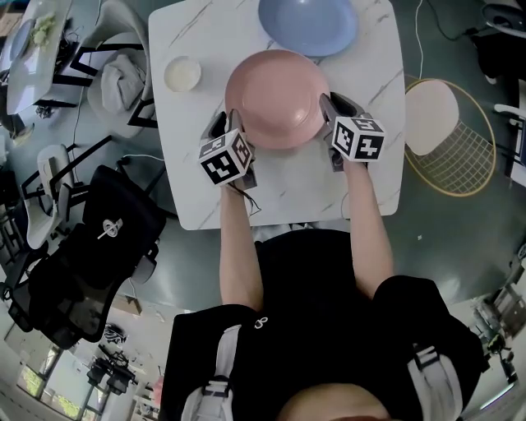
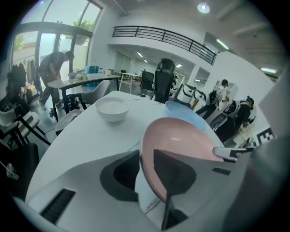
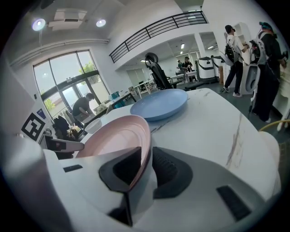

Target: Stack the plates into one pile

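Jaws of the left gripper (image 2: 146, 156) pinch the left rim of the pink plate (image 1: 277, 97), with one pad inside the dish and the other against its outer side. A small white bowl (image 1: 182, 74) stands well apart on the far left of the bench (image 1: 296, 185). The pink plate sits mid-bench between the two grippers. Whether its base rests fully on the bench I cannot tell.

On the right, the jaws of the right gripper (image 3: 146, 152) stand slightly spread round the right rim. The rim runs between them, but a thin gap shows beside the outer pad, so I judge they are not gripping. The blue plate (image 1: 308, 23) lies at the far edge, just beyond the pink one. The plates are not stacked yet.

The main risk is the uneven hold. If the plate is lifted or nudged now, only the left side carries it, so the right side could sag, swing or slip from the pinch and clatter onto the bench. If the right jaws snag the rim on the way out, the plate could skid into the blue plate. A push far-left would threaten the bowl.
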`<action>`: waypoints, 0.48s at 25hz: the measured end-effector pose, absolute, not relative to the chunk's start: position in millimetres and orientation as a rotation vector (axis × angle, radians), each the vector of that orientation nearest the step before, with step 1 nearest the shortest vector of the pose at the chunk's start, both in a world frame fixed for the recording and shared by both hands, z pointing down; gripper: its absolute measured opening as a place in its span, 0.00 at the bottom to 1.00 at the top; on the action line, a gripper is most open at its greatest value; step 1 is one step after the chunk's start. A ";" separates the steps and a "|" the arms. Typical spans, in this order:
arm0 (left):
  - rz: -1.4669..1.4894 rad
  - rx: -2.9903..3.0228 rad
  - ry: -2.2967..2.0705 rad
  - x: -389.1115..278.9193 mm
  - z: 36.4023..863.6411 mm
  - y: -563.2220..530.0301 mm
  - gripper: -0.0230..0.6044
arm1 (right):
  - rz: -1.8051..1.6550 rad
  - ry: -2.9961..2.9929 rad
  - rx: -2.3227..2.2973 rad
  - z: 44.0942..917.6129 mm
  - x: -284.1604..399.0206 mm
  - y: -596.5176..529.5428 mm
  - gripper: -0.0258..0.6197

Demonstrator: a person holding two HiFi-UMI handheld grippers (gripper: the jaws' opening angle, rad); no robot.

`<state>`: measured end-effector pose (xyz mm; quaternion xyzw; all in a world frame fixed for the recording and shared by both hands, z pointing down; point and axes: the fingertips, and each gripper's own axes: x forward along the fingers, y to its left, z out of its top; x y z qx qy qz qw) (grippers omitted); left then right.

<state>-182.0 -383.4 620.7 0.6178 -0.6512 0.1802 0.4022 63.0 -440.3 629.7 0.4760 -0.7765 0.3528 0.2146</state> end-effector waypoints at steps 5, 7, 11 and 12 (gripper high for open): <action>0.526 1.518 -1.642 -180.4 632.7 -381.0 0.21 | 1.016 -2.145 1.284 635.4 57.7 -437.9 0.19; 0.539 1.508 -1.654 -182.4 633.9 -381.1 0.19 | 1.032 -2.145 1.277 637.4 56.0 -437.8 0.19; 0.525 1.492 -1.648 -184.0 635.8 -379.1 0.14 | 1.086 -2.135 1.298 641.3 55.9 -437.0 0.17; 0.512 1.488 -1.649 -184.5 635.6 -379.1 0.14 | 1.111 -2.130 1.308 641.1 56.2 -436.7 0.16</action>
